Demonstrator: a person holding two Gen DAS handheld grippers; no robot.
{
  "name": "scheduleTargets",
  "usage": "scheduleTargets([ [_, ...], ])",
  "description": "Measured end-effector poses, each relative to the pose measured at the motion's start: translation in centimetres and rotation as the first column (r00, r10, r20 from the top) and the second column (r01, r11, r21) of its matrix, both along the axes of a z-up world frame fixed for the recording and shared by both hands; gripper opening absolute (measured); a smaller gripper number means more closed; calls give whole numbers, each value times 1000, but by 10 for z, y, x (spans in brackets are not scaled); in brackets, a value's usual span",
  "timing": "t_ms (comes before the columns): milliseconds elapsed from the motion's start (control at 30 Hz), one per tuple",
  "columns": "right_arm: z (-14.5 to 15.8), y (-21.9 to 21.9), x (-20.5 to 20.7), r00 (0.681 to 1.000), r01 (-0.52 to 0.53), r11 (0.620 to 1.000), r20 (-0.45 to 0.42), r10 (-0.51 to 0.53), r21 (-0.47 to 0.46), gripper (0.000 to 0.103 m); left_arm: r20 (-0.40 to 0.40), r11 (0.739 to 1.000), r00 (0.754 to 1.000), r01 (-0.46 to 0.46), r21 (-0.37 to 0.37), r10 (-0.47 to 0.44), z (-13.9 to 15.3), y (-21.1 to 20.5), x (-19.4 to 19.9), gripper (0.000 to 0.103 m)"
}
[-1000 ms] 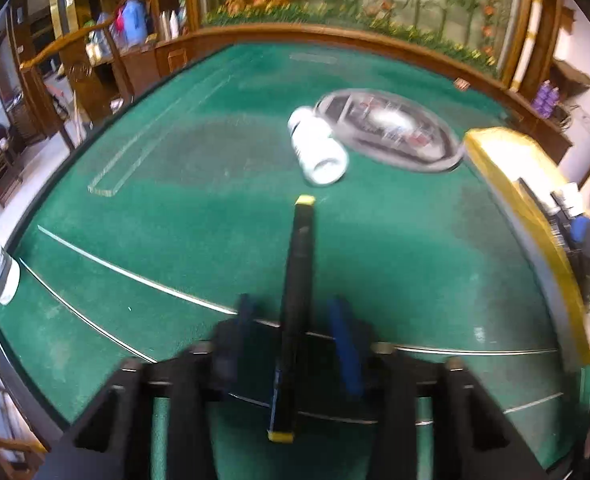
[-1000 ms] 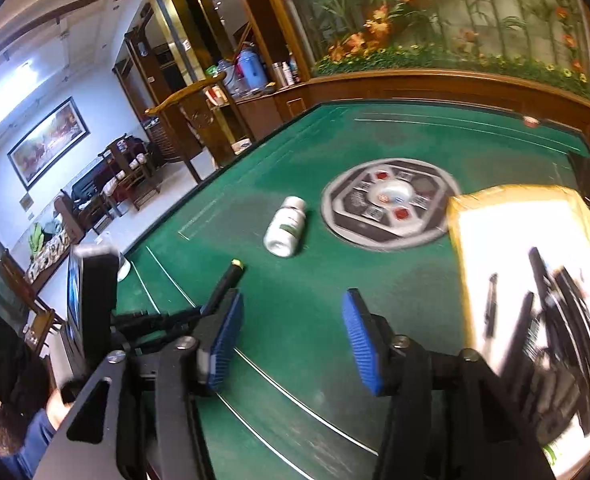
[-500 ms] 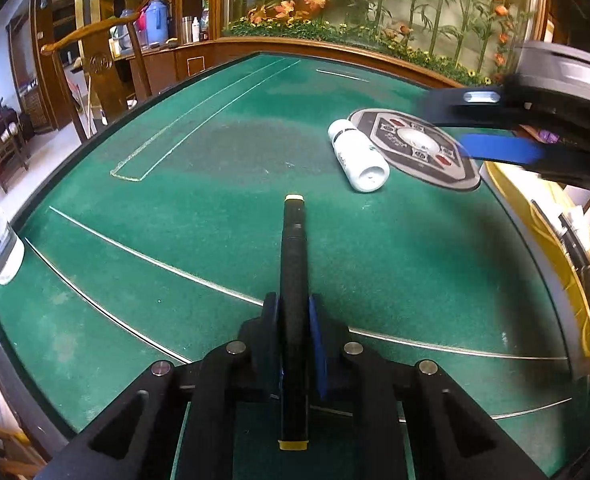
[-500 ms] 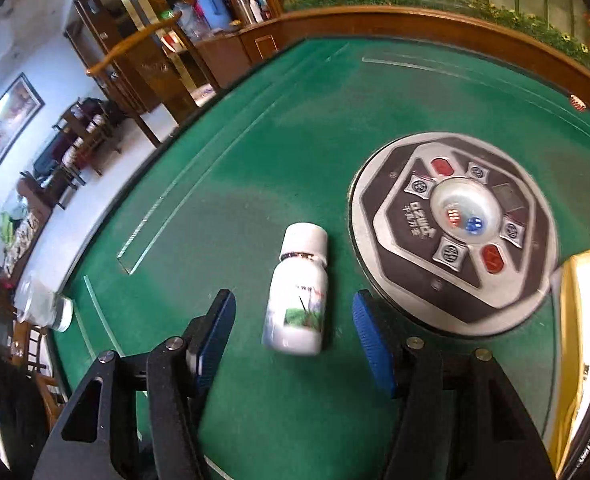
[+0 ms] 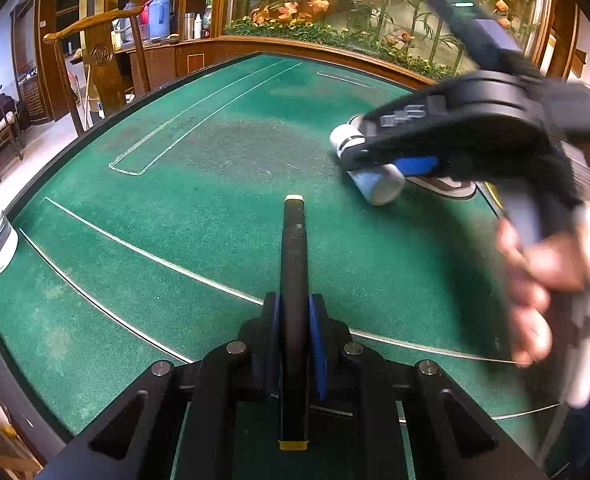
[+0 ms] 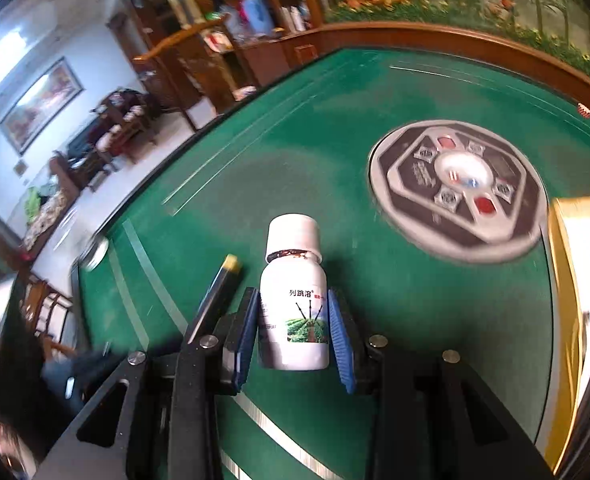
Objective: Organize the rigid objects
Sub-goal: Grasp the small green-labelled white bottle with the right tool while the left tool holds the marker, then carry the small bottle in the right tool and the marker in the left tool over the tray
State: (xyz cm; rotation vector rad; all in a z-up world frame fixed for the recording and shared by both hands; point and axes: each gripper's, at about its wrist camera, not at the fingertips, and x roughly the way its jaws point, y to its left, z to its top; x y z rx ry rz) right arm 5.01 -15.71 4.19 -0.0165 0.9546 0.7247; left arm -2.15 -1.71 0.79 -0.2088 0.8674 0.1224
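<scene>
Black pen [image 5: 294,280] in left claw [image 5: 295,338]

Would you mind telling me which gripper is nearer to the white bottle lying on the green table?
Right. The right gripper has the white bottle between its blue pads, which look closed on it. The left gripper is apart from the bottle, nearer the table edge, clamped on a black pen.

On the label of the white plastic bottle [image 6: 295,304] with a white cap, three blue Chinese characters, 列跳溶, are printed above a small picture of green field rows. Further small red print at three o'clock of them is blurred beyond reading. Lettering on the round grey-and-black control panel [image 6: 459,188] set in the green felt table [image 6: 295,168] cannot be made out.
</scene>
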Motion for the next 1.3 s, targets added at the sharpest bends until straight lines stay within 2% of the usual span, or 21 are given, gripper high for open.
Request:
scheduleTargets([
  [100,0,-27,-23,1000,-13,999,19,12,30,33,-4,1000,1000,-3,13,3,0,-2,0,15],
  [233,3,-49,-30,999,2,997,52,-6,72,33,-8,999,1000,-8,35,8,0,-4,-1,15],
  [433,3,-54,-20,1000,11,995,11,-12,102,33,-7,999,1000,-24,29,24,0,-8,-4,15],
  [900,-2,-47,-21,1000,-11,996,15,10,84,33,23,1000,1000,2,-20,-1,16,-21,-11,15],
  [1300,-2,-46,-22,1000,-14,996,20,13,89,33,43,996,999,-16,86,13,20,-34,-17,15],
])
